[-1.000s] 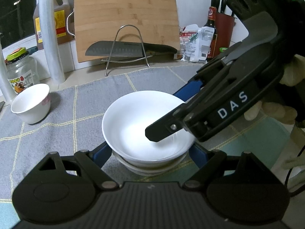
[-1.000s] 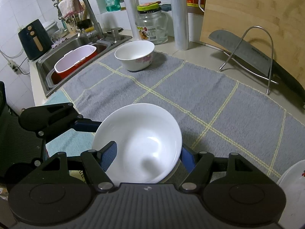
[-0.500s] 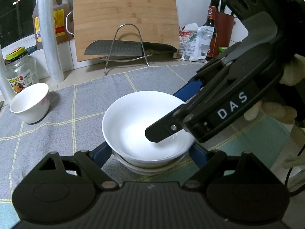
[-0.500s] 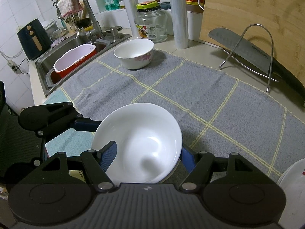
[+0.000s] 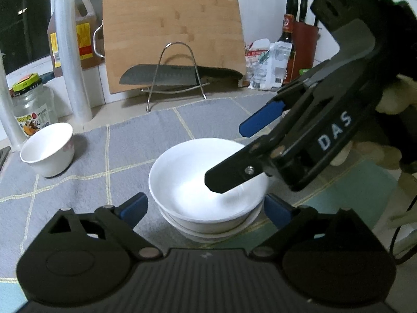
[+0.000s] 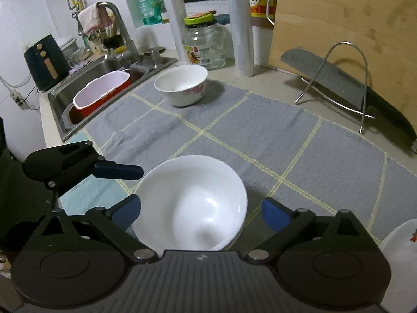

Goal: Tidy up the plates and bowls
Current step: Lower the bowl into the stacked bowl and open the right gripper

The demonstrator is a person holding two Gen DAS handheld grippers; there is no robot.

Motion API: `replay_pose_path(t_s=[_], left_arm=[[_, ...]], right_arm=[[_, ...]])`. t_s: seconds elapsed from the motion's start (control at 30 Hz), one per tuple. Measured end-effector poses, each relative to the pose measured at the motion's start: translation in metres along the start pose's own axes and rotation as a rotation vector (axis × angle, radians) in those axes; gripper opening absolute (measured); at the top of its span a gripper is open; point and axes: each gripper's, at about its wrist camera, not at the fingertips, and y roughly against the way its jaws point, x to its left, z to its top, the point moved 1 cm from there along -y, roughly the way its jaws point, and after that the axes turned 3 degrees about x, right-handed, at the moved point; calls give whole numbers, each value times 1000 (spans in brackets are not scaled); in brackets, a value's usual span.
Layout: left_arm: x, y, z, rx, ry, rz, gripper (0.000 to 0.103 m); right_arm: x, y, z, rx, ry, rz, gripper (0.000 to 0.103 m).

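left gripper (image 5: 206,210): jaws just opened wide, flanking stacked white bowl (image 5: 208,182) | right gripper (image 6: 200,212): jaws just opened wide, bowl released

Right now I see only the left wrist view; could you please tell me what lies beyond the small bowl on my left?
Observer: A sink, set into the counter just past the small bowl, with a red tub inside it.
Operator: Thank you. Is there anything to the right of the stack?
Observer: Yes, the edge of a white dish shows at the cloth's near right corner.
Operator: And behind the sink?
Observer: A dark appliance stands by the wall.
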Motion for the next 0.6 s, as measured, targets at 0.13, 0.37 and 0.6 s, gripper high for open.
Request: replay_pose_path(t_s=[0.13,0.37,0.6], left_arm=[[0,5,3,-29,0,-1,97],[3,7,3,-43,14,23,97],[6,12,2,-56,51,77,97]], right_arm=[[-1,1,0,-10,-3,-8,103],[-3,5,0,-37,-18,-33,103],[-5,11,-2,-64,-20,-38,103]])
